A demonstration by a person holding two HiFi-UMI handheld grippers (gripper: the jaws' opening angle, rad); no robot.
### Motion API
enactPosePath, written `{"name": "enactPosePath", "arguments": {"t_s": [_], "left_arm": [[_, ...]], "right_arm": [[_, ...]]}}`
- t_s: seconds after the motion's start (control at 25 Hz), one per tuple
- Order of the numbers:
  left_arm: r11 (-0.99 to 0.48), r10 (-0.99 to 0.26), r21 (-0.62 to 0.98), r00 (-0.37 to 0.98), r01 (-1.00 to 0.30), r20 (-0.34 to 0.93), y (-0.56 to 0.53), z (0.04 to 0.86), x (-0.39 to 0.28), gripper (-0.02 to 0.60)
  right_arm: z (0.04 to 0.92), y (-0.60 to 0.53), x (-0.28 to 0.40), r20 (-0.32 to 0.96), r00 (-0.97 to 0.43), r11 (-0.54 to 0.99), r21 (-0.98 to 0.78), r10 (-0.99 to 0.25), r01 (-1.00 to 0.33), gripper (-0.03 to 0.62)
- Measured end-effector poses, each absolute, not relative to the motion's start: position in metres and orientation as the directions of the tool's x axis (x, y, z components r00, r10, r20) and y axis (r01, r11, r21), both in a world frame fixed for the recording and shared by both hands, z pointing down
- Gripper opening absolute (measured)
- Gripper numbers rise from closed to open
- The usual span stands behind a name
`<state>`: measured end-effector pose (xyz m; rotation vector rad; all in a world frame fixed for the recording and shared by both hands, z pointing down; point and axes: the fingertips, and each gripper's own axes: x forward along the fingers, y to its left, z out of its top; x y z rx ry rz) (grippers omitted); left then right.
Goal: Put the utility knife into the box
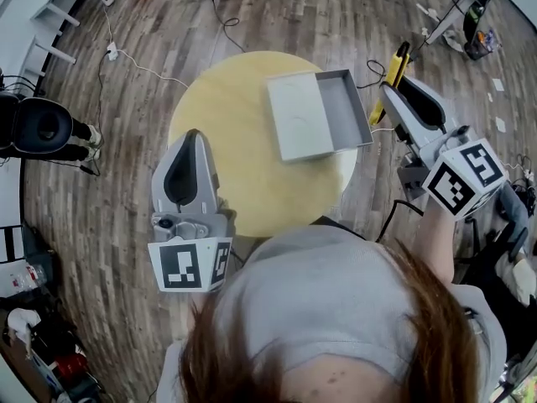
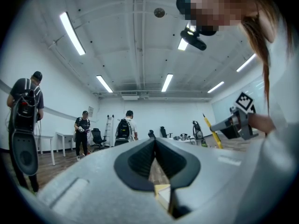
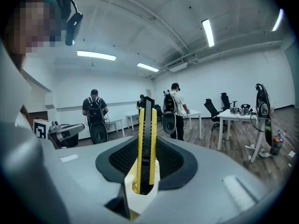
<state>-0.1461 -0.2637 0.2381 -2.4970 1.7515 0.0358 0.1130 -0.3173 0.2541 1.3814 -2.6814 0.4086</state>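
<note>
A yellow and black utility knife stands up between the jaws of my right gripper, which is shut on it. It is held off the right edge of the round yellow table. In the right gripper view the knife points upward, its lower part clamped by the pads. An open grey box lies on the table's right side, with a flat white panel beside it. My left gripper hovers over the table's left front edge, shut on nothing, its jaws meeting.
Several people with backpacks stand across the room near desks and chairs. Cables run over the wooden floor beyond the table. The wearer's head and shoulders fill the bottom of the head view.
</note>
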Motion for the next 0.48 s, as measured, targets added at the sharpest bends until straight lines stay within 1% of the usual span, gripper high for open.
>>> {"name": "enactPosePath", "arguments": {"t_s": [0.08, 0.24, 0.48], "left_arm": [[-0.337, -0.938, -0.056, 0.34, -0.94, -0.07, -0.264, 0.239, -0.147, -0.006], [-0.329, -0.941, -0.049, 0.331, -0.943, -0.067, -0.265, 0.244, -0.151, -0.006], [-0.312, -0.947, -0.038, 0.314, -0.949, -0.065, -0.267, 0.247, -0.154, -0.006]], "right_arm": [[0.272, -0.324, 0.115, 0.289, -0.575, 0.541, -0.195, -0.766, -0.818, 0.121], [0.303, -0.33, 0.115, 0.41, -0.55, 0.526, -0.182, -0.727, -0.831, 0.121], [0.343, -0.339, 0.122, 0.535, -0.531, 0.502, -0.215, -0.657, -0.838, 0.121]]}}
